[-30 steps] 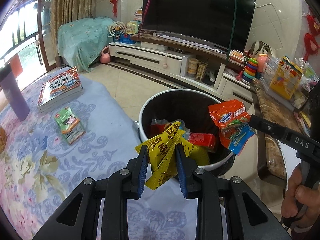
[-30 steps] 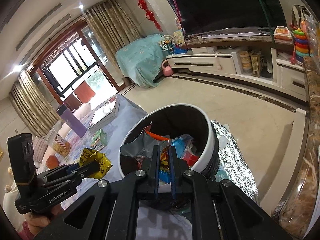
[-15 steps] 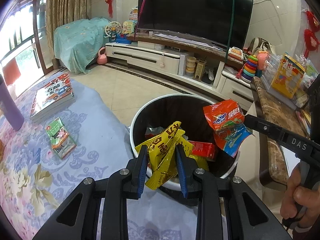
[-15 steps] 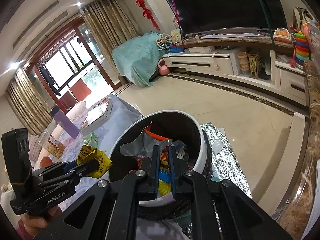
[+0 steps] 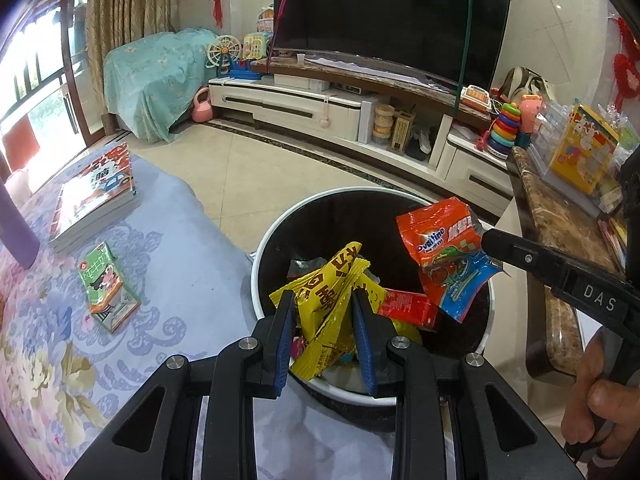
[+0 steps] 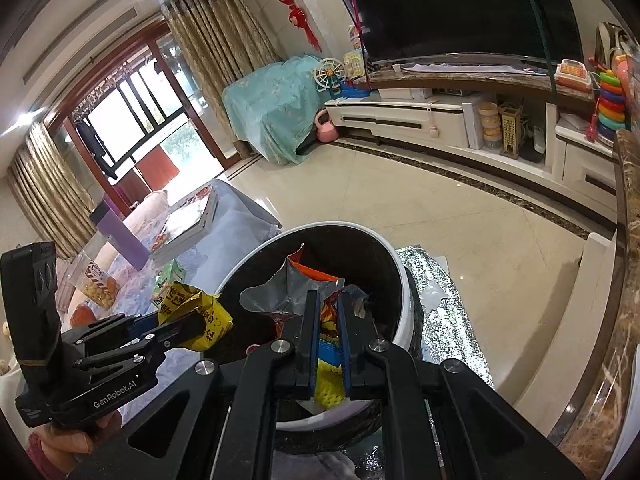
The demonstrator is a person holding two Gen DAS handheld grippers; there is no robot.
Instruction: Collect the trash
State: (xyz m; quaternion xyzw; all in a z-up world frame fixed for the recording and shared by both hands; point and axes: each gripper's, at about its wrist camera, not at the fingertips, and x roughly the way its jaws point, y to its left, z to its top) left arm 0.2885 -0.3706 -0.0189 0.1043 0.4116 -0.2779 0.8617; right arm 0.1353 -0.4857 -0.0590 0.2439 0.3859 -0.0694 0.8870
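A round trash bin (image 5: pixel 257 268) with a white rim and black liner stands beside the cloth-covered table, with several wrappers inside. My left gripper (image 5: pixel 323 305) is shut on a yellow wrapper (image 5: pixel 328 288), which hangs over the bin's near side. My right gripper (image 6: pixel 328 300) is shut on an orange and blue Ovaltine packet (image 5: pixel 440 256) held over the bin's right part. In the right wrist view the packet (image 6: pixel 329 320) sits between the pads above the bin (image 6: pixel 406 292), and the left gripper (image 6: pixel 200 322) holds the yellow wrapper (image 6: pixel 196 310) at the bin's left rim.
A small green box (image 5: pixel 108 292), a stack of books (image 5: pixel 96 196) and a purple bottle (image 5: pixel 16 236) lie on the blue floral tablecloth (image 5: pixel 180 240). A marble-topped counter (image 5: pixel 552 216) stands right of the bin. A silver foil mat (image 6: pixel 436 308) lies on the floor behind it.
Both grippers have moved forward with their wrappers, so the bin lies closer beneath them. Neither grip has changed.
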